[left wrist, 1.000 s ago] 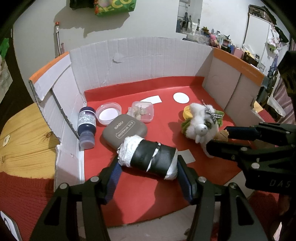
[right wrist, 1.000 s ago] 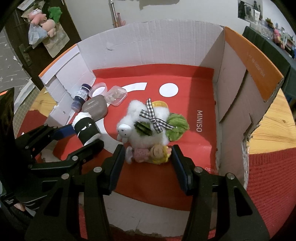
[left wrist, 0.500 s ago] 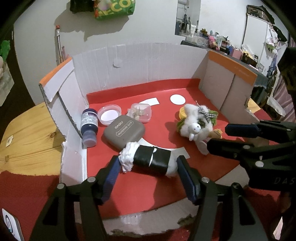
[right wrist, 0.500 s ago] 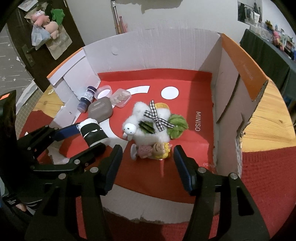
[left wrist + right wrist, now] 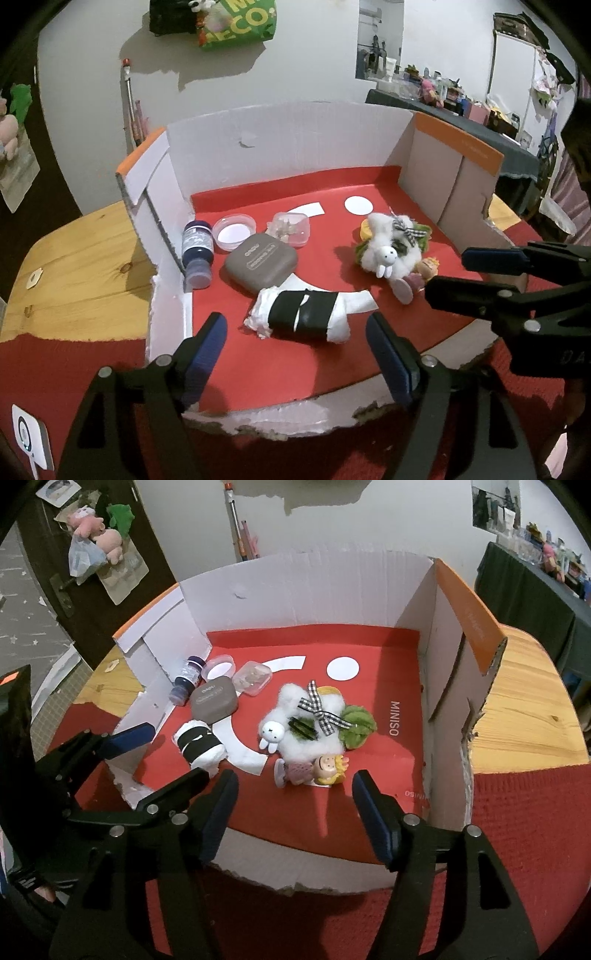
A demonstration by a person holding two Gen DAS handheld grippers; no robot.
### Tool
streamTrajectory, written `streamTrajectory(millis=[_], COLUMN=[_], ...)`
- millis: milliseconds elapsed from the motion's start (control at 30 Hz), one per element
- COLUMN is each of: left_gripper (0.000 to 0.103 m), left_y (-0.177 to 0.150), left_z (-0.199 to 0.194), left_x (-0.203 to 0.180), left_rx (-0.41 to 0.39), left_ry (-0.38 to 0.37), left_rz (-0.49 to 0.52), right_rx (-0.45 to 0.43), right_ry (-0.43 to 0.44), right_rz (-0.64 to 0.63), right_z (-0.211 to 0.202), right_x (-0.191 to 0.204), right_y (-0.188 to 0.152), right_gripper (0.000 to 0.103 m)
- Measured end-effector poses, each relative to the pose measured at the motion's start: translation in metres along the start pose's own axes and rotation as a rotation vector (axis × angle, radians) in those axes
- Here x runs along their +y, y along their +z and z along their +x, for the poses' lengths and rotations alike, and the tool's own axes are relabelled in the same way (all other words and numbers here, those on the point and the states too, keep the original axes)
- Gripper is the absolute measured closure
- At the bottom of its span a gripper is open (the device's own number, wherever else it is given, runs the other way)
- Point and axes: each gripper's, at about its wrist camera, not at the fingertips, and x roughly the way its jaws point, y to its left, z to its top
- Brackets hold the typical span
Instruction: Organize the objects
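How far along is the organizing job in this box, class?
Done: the bottle, round dish, clear case and grey case sit grouped at the box's left wall. In hand: nothing; the left tool and right tool are open. Left: the taped roll, doll and plush lie loose.

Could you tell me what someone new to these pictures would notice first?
Probably the red-floored cardboard box and the fluffy white plush with a checked bow at its middle, a small doll lying just in front. On the left lies a black-and-white wrapped roll; both grippers, left gripper and right gripper, hover open at the near edge.
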Motion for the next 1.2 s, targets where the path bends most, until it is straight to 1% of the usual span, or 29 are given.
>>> streamTrajectory(millis=[67,133,200,333,367,400,433,567,600,667,767,967,1033,1200], left_gripper=[0.024,0.024,0.023,0.019,0.018,0.017,0.014,0.009,0.005,0.004,0.001,0.000,0.000,0.000], left_y=[-0.001,-0.002,-0.003,-0.006,-0.006,-0.007,-0.008,-0.009,-0.010,-0.011,-0.012,-0.014,-0.015,-0.016], left_z=[-0.002,-0.004,-0.005,-0.009,-0.010,-0.011,-0.012,-0.018,-0.019,-0.022,-0.025,-0.035,-0.037,-0.041], left_x=[0.002,0.004,0.005,0.007,0.007,0.008,0.008,0.012,0.013,0.014,0.012,0.011,0.013,0.013], left_rx=[-0.005,-0.008,-0.008,-0.016,-0.019,-0.021,-0.026,-0.041,-0.043,-0.047,-0.053,-0.076,-0.080,-0.084], left_ry=[0.005,0.011,0.017,0.032,0.039,0.042,0.045,0.056,0.058,0.048,0.049,0.062,0.062,0.058], left_rz=[-0.013,-0.024,-0.036,-0.049,-0.051,-0.054,-0.060,-0.083,-0.087,-0.095,-0.091,-0.088,-0.095,-0.100], right_rx=[-0.011,-0.031,-0.046,-0.072,-0.078,-0.082,-0.087,-0.100,-0.106,-0.114,-0.116,-0.127,-0.135,-0.144], right_ry=[-0.013,-0.038,-0.038,-0.057,-0.060,-0.064,-0.067,-0.076,-0.084,-0.092,-0.093,-0.096,-0.097,-0.099], right_rz=[0.002,0.000,0.012,0.033,0.038,0.041,0.041,0.042,0.044,0.049,0.060,0.069,0.068,0.063], right_z=[-0.003,-0.007,-0.011,-0.016,-0.017,-0.018,-0.019,-0.022,-0.024,-0.026,-0.027,-0.034,-0.038,-0.042], right_x=[0.001,0.002,0.002,0.001,0.001,0.000,0.001,0.003,0.003,0.003,0.000,-0.003,-0.004,-0.001], right_y=[-0.001,-0.003,-0.005,-0.008,-0.009,-0.010,-0.012,-0.016,-0.016,-0.018,-0.021,-0.028,-0.029,-0.033], right_gripper=[0.040,0.037,0.036,0.035,0.034,0.028,0.024,0.024,0.024,0.024,0.024,0.023,0.017,0.017])
